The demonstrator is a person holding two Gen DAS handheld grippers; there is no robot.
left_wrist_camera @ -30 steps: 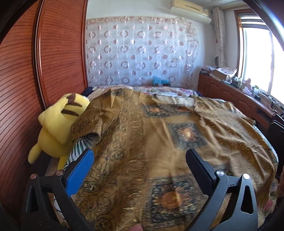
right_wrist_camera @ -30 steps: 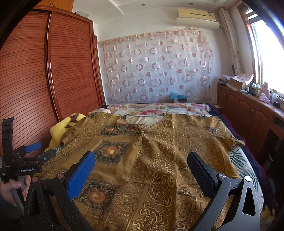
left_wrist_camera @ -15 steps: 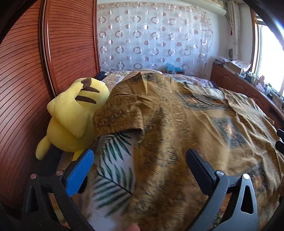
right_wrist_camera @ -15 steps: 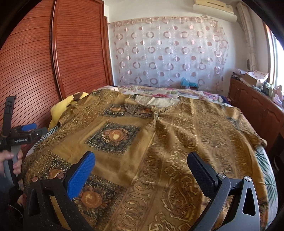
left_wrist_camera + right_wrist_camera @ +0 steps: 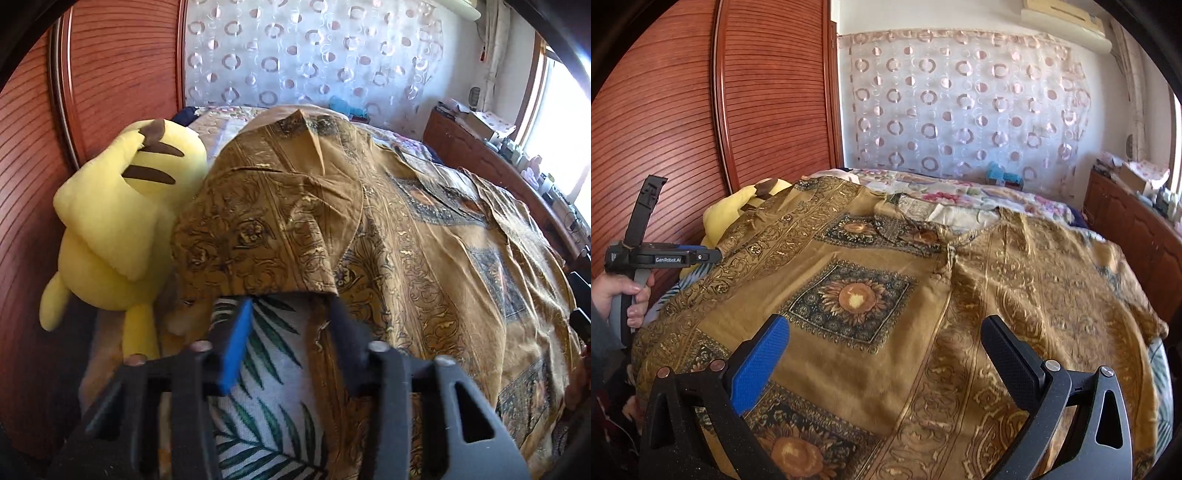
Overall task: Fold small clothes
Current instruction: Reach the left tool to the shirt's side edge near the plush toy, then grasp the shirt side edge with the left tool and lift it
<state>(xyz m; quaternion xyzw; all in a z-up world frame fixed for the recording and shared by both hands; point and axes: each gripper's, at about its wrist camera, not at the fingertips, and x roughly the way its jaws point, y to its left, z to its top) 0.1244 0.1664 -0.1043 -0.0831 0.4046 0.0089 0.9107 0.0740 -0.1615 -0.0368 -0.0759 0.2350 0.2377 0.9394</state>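
Note:
A golden-brown short-sleeved shirt (image 5: 424, 258) (image 5: 960, 314) with sunflower panels lies spread flat on the bed. Its left sleeve (image 5: 258, 229) ends at a hem beside the plush toy. My left gripper (image 5: 290, 304) has its tips right at that hem and its jaws are closing. The pads still stand apart, with leaf-print sheet showing between them. In the right wrist view the left gripper (image 5: 701, 255) sits at the shirt's left edge, held by a hand (image 5: 624, 291). My right gripper (image 5: 886, 328) hovers open over the lower front of the shirt, holding nothing.
A yellow plush toy (image 5: 122, 221) (image 5: 731, 214) lies against the red-brown wardrobe (image 5: 122, 74) left of the sleeve. A leaf-print sheet (image 5: 273, 387) covers the mattress. A floral quilt (image 5: 960, 192) lies beyond the collar. A wooden cabinet (image 5: 1137, 229) runs along the right side.
My left gripper has swung left and down to the sleeve hem, and its jaws have narrowed from wide apart. My right gripper has shifted left over the shirt, still wide.

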